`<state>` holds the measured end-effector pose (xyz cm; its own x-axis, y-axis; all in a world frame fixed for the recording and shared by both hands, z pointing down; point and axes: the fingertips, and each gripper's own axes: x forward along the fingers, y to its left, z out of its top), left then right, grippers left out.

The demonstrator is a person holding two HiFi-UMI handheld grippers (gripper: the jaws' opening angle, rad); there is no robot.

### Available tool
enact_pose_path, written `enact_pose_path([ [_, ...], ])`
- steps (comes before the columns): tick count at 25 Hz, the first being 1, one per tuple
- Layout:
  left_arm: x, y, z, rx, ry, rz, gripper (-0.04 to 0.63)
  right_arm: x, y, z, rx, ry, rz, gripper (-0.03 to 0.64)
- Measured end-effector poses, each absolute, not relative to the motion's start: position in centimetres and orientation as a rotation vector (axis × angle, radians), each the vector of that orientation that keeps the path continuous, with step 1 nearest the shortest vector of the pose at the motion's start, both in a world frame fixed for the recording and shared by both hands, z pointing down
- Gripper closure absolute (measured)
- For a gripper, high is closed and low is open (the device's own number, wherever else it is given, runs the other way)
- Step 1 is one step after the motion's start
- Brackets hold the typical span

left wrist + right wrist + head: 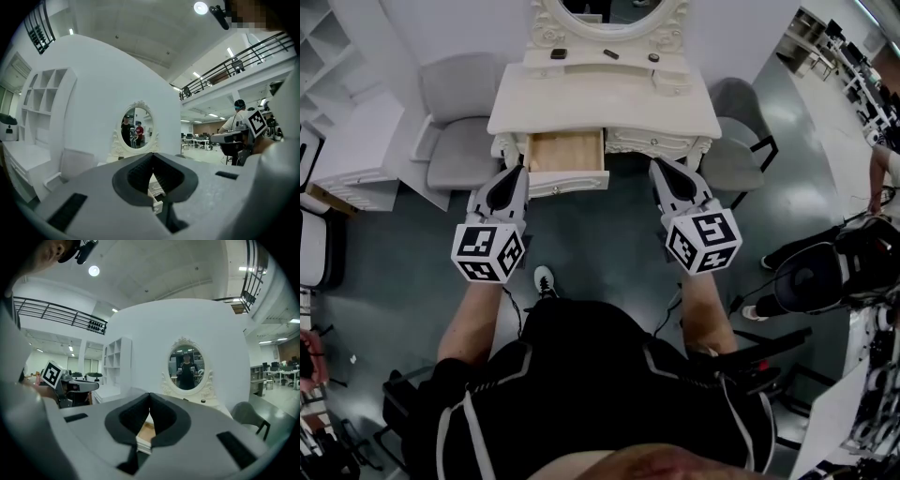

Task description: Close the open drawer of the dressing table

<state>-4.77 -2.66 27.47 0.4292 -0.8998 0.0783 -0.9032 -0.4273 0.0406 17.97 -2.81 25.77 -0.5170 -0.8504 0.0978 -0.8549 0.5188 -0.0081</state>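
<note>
A white dressing table with an oval mirror stands ahead of me. Its left drawer is pulled out, showing a bare wooden bottom. My left gripper hovers just left of the drawer's front, jaws shut on nothing. My right gripper hangs to the right of the drawer, below the table's carved front, also shut and empty. In the left gripper view the left gripper points at the table and the mirror. Past the right gripper in its own view I see the drawer's wood.
A grey chair stands left of the table and another grey chair to its right. Small dark items lie on the upper shelf. White shelving is at the far left. A person and equipment stand at the right.
</note>
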Motion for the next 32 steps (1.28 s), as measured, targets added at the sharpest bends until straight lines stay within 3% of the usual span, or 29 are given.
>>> enact_pose_path([
  [12, -9.1, -9.4, 30.9, 2.601, -1.573, 0.133, 0.591, 13.5, -9.3, 31.0, 1.507, -2.600, 0.177, 0.612],
  [32, -13.3, -14.5, 44.9, 2.572, -1.324, 0.345, 0.591, 7.6, -13.9, 44.8, 1.489, -2.422, 0.355, 0.612],
])
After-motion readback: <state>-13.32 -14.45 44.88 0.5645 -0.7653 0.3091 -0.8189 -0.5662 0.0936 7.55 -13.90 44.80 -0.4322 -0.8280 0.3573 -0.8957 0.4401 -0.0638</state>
